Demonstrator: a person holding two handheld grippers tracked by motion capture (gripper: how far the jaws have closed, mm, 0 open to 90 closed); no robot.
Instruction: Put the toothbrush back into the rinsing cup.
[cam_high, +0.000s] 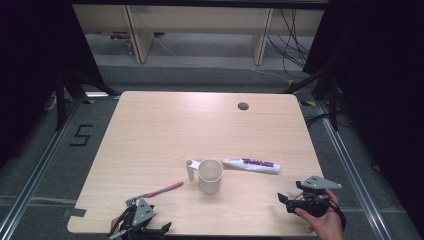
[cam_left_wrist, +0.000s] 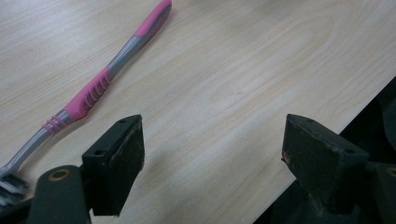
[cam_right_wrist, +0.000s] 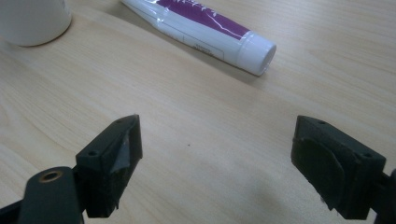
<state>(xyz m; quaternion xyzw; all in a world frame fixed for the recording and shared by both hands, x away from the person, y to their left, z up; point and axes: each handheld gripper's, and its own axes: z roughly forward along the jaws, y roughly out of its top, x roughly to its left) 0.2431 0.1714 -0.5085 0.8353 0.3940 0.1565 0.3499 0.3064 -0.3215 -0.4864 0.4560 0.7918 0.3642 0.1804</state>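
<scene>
While both your grippers sit at the bottom of the high view with nothing in them, the toothbrush (cam_high: 155, 192) is the thing closest to either. Your left gripper (cam_high: 142, 226) is at the lower left of that frame, jaws spread wide and empty, and the brush head lies just above it, almost touching. In the left gripper view the bristles show at the far lower left corner, beside the left jaw, and the pink and grey handle (cam_left_wrist: 100, 81) runs away diagonally to the upper middle of the frame. So the long axis slants up and to the right, and the brush lies to the left of the gap between the jaws, not inside it. I judge you would need to shift left and turn to cross the handle before closing.

Your right gripper (cam_high: 300, 200) is at the lower right of the high view, also wide open and holding nothing. In the right gripper view the toothpaste tube (cam_right_wrist: 205, 30) lies across the upper middle, cap toward the right, well ahead of the jaws.

Farther up, at the centre of the high view, the white cup (cam_high: 210, 175) stands upright between brush and tube, the tube's flat end just beside it, on the wooden table (cam_high: 200, 125).
</scene>
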